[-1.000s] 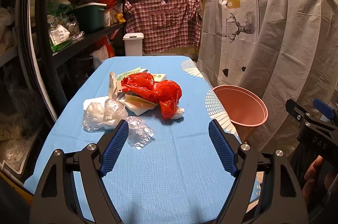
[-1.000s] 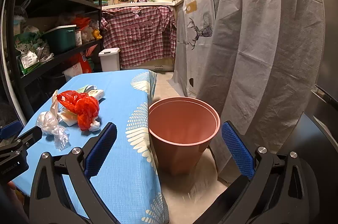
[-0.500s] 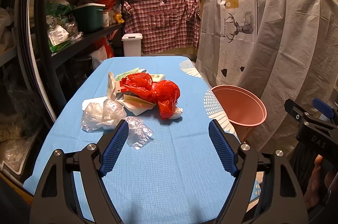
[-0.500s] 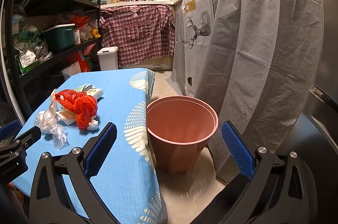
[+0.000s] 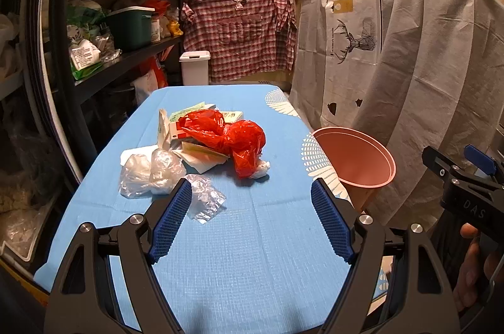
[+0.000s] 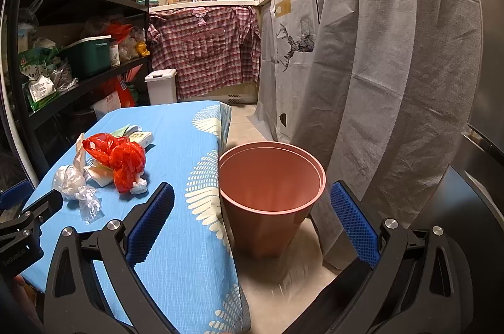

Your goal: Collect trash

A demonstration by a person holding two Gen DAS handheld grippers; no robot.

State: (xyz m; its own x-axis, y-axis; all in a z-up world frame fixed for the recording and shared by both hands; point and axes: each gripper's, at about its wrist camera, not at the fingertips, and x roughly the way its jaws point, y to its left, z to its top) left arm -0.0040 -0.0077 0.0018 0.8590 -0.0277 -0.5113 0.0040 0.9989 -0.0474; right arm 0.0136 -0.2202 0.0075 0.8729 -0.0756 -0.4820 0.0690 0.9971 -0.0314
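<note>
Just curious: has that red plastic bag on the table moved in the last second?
No. In the left wrist view the red plastic bag lies on the same papers, unshifted against the blue tablecloth pattern.

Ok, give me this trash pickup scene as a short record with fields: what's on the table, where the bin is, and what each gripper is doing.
surface: table with a blue cloth
trash pile: red plastic bag, clear plastic bags, crumpled clear wrapper, paper packets, all on the table
bin: pink wastebasket on the floor at the table's right edge, upright, nothing seen inside
left gripper: jaws open, empty, aimed at the pile
right gripper: jaws open, empty, aimed at the wastebasket
trash collected: none yet
</note>
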